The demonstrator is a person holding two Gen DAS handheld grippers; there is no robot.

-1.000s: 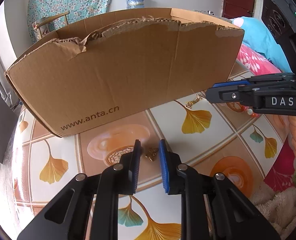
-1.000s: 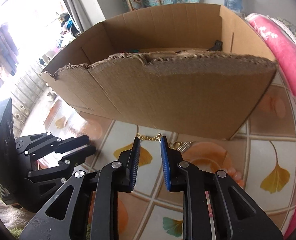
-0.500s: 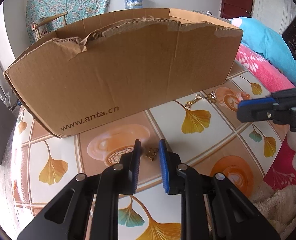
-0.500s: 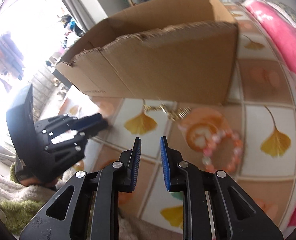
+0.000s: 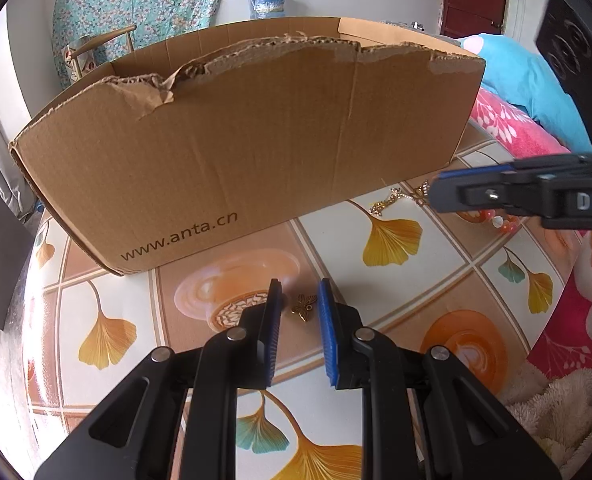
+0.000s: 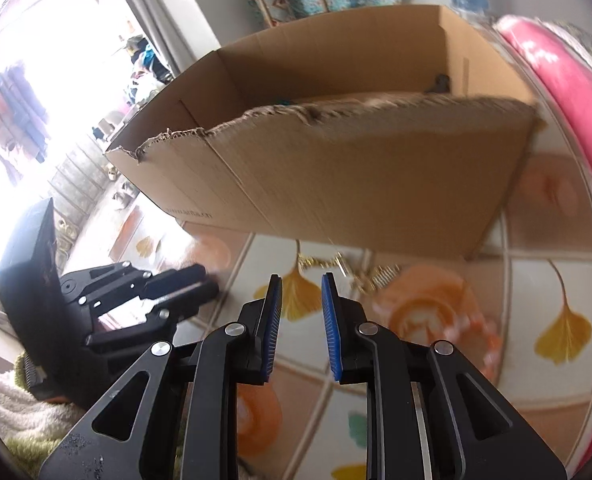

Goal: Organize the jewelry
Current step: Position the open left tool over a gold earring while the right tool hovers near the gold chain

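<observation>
Daylight is admitted from the window (image 6: 36, 92) left of the cardboard box (image 6: 335, 184), where the right wrist view is blown out to white; that view is smeared by motion blur; the left wrist view is sharp and evenly lit; both are bowed and vignetted at the edges.

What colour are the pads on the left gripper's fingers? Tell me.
Blue pads on black fingers; the left wrist view shows them best.

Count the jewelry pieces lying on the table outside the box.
3. A small bronze charm between the left tool's fingers, a gold chain by the cardboard box's right corner, and an orange bead bracelet beyond the right tool. More may be hidden.
</observation>
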